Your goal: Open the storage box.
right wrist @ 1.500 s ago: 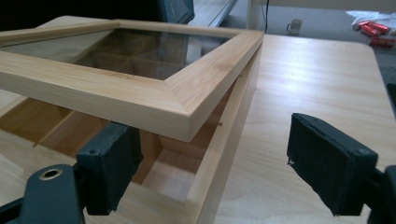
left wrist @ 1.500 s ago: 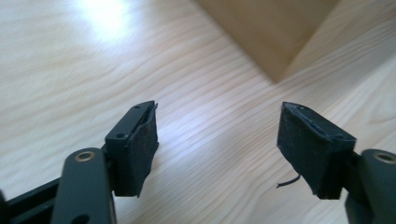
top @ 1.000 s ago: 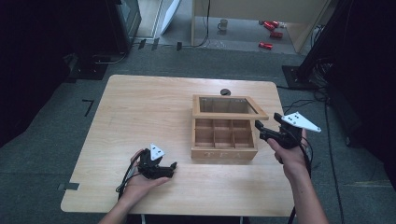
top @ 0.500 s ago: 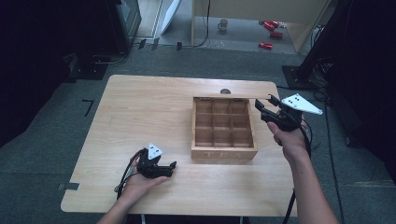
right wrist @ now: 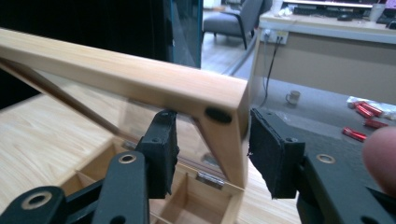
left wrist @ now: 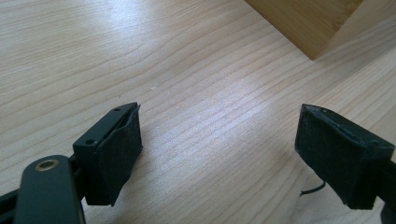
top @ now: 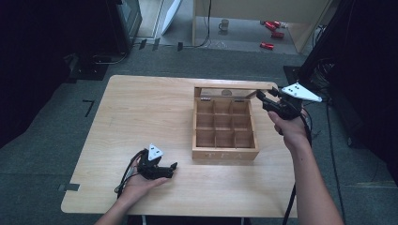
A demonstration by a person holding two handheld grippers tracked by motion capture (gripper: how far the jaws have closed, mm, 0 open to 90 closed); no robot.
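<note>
Right tongs [right wrist: 212, 154] have just been closing – now pinching the corner of the raised lid [right wrist: 140, 81] of the tea box [top: 224, 129], mid-tabletop [top: 141, 112]. Left tongs [left wrist: 219, 154] spread, empty, resting near the front edge.

The surface [top: 141, 117] is a pale wooden top with rounded corners, standing on a grey floor. Near its right edge, towards the far right corner, sits an open wooden box [top: 224, 136] with nine compartments. Near the front left corner, the left hand-held gripper [top: 162, 169] rests on the wood.
</note>
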